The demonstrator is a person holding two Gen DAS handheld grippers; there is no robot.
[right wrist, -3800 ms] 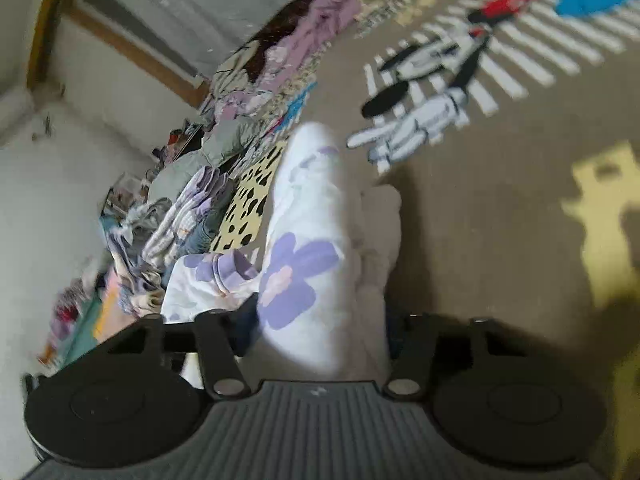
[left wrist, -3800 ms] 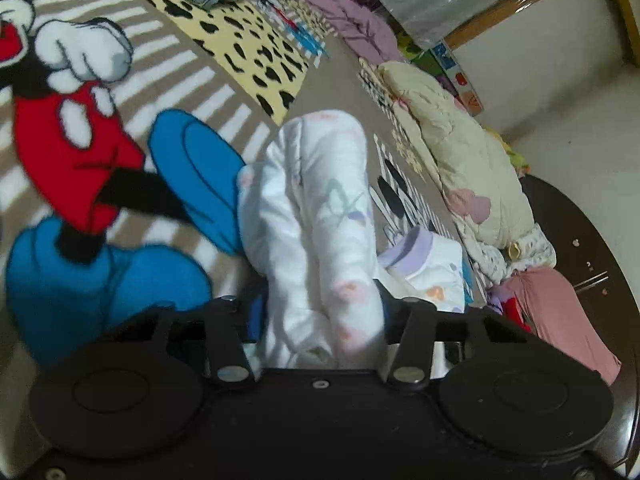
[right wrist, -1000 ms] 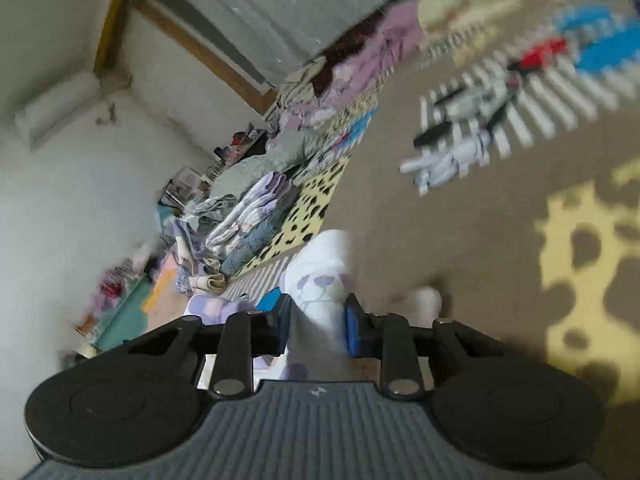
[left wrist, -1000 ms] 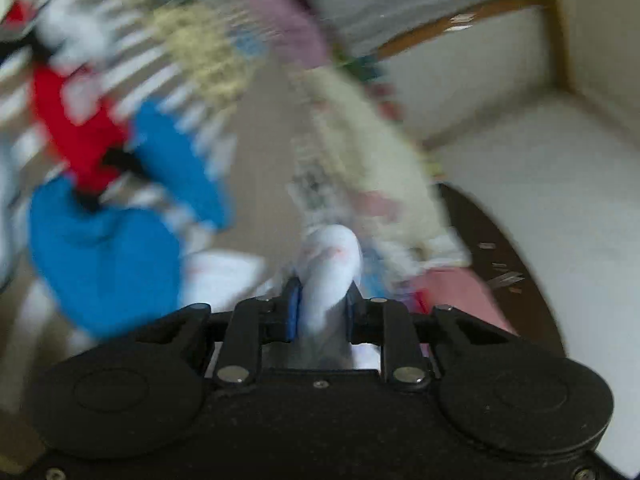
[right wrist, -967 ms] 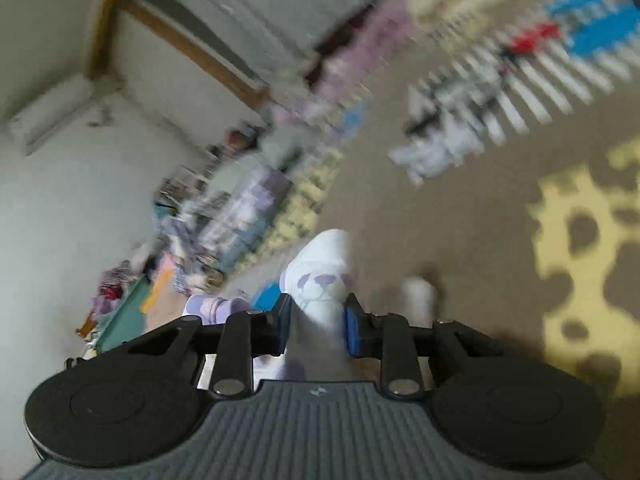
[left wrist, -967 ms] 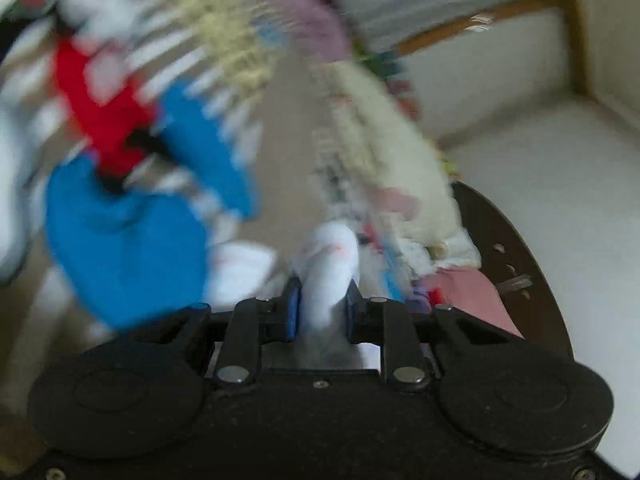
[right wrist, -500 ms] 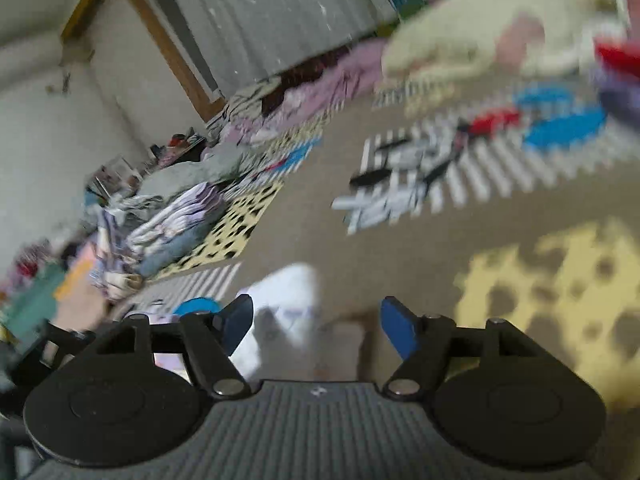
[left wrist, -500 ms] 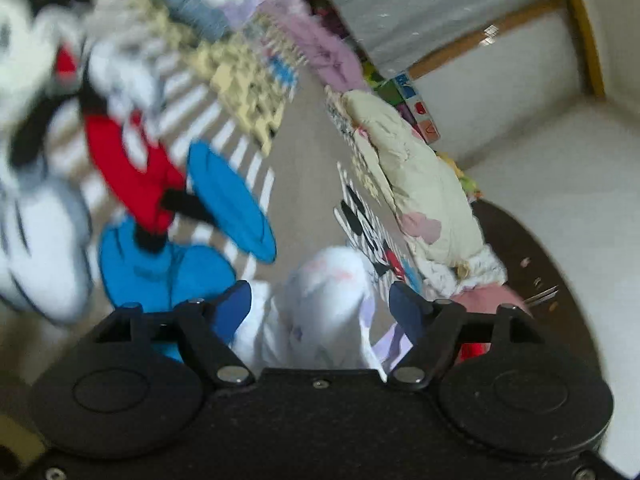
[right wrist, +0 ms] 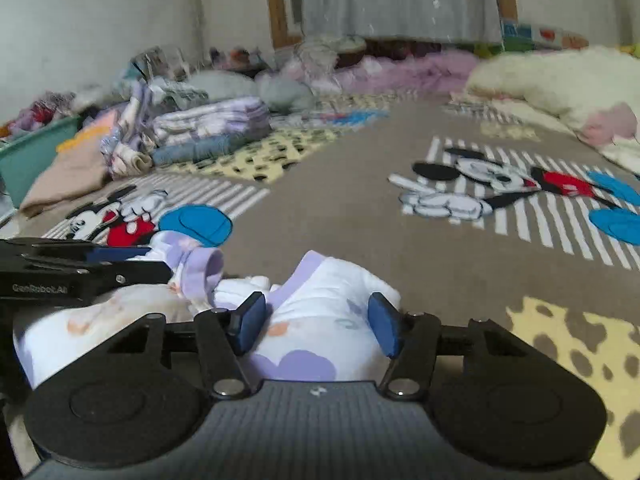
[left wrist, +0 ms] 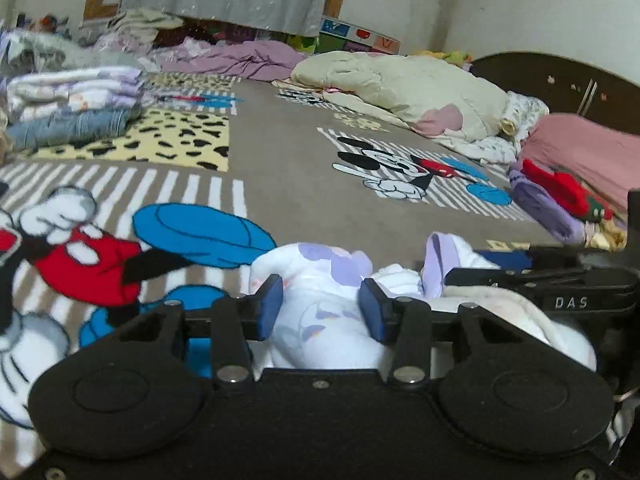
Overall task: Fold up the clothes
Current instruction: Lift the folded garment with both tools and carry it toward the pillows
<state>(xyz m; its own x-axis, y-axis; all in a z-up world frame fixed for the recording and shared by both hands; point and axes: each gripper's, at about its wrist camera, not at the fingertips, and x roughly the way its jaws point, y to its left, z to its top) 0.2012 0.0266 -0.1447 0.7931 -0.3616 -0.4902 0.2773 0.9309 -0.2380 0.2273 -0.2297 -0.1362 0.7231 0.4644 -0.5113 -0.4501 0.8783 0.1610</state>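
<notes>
A white garment with purple flowers and lilac trim lies bunched on the cartoon-mouse rug, close under both grippers. My left gripper straddles one end, its jaws closing; cloth fills the gap between the blue pads without being squeezed. In the right wrist view the same garment sits between the closing jaws of my right gripper, which has not clamped it. Each gripper shows in the other's view: the right one at the right edge, the left one at the left edge.
A stack of folded clothes stands at the back left of the rug. A cream quilt and a purple blanket lie at the back. Red and lilac clothes sit at the right. A teal bin is far left.
A second ago both grippers were shut on a thin pinch of the raised garment. They let go, opened wide, rolled level, and now stand narrower around the garment lying on the rug.
</notes>
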